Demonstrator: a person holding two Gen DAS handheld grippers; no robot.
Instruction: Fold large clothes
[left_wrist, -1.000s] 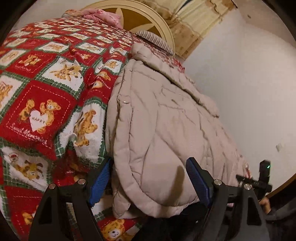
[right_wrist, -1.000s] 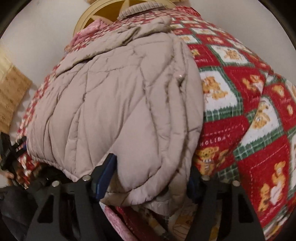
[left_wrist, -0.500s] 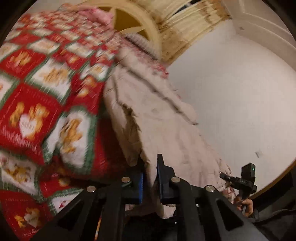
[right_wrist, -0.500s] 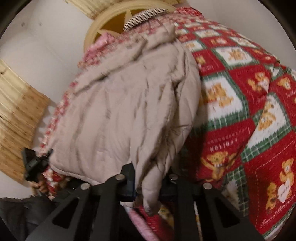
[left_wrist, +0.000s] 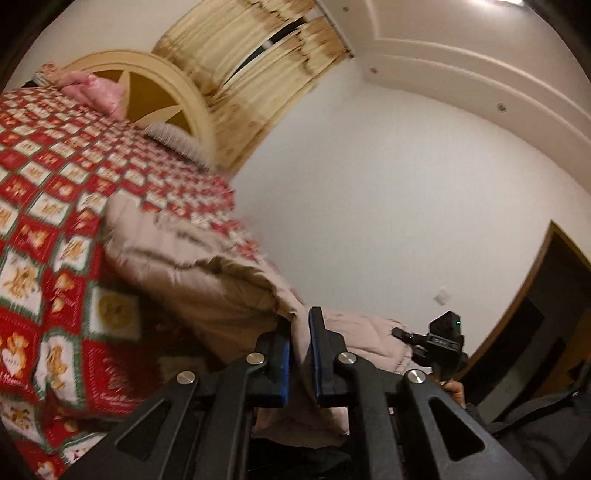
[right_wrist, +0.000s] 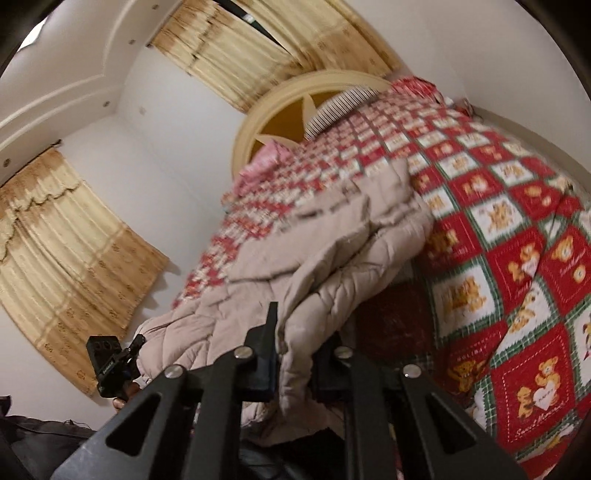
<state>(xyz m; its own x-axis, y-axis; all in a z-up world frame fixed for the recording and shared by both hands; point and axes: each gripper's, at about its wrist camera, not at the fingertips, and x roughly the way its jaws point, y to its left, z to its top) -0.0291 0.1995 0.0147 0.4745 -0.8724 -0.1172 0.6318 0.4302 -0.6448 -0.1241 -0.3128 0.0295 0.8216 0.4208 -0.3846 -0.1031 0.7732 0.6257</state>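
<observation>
Left gripper (left_wrist: 298, 354) clamped on hem of beige quilted padded coat (left_wrist: 207, 273), right gripper (right_wrist: 295, 354) likewise pinching its hem, apparently lifted ahead over red teddy-bear patchwork bedspread (right_wrist: 517, 236), frames blurred

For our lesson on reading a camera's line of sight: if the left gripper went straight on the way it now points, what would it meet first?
The left gripper is shut on the beige padded coat. Beyond the coat, the white wall probably comes first; depth is unclear.
</observation>
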